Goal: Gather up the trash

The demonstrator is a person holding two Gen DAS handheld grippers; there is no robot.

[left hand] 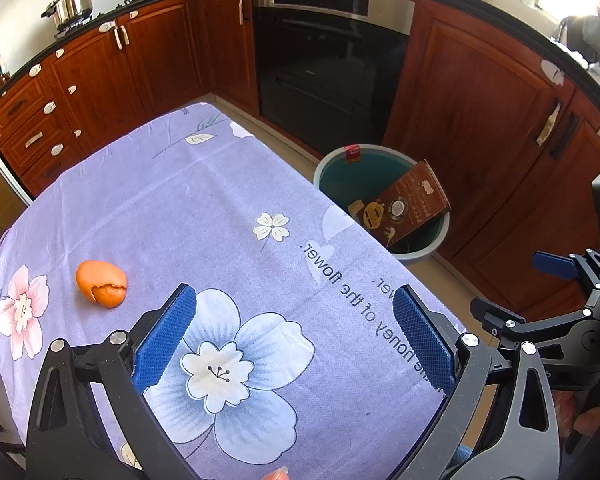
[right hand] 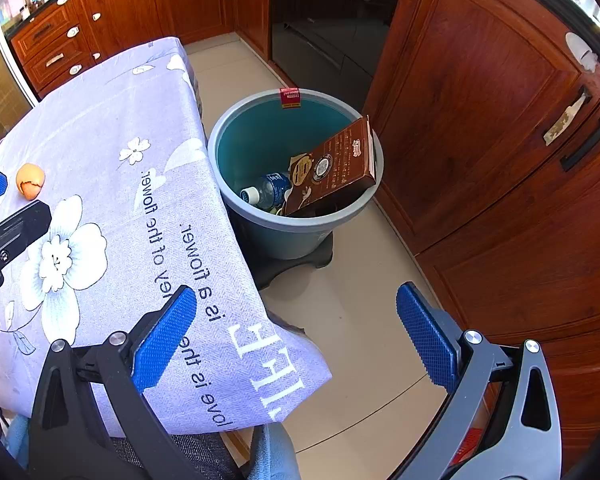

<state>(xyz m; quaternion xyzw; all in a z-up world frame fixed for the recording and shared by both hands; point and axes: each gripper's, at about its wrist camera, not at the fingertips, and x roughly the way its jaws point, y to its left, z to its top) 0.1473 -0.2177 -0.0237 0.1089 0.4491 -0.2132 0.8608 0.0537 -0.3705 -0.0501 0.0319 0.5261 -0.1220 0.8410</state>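
Observation:
An orange peel (left hand: 101,283) lies on the purple flowered tablecloth (left hand: 204,200), left of and beyond my left gripper (left hand: 296,332), which is open and empty above the cloth. The peel also shows in the right wrist view (right hand: 30,180). A grey-blue trash bin (right hand: 236,128) stands on the floor right of the table; it holds a brown carton (right hand: 332,168) leaning on its rim and a plastic bottle (right hand: 268,192). The bin (left hand: 436,240) and carton (left hand: 408,204) also show in the left wrist view. My right gripper (right hand: 296,332) is open and empty over the table's corner and floor.
Wooden cabinets (left hand: 480,120) and a black oven (left hand: 324,68) line the far side and right. Beige tiled floor (right hand: 360,320) lies between table and cabinets. Pots (left hand: 72,2) stand on the counter. The right gripper's body (left hand: 560,320) shows at the left view's right edge.

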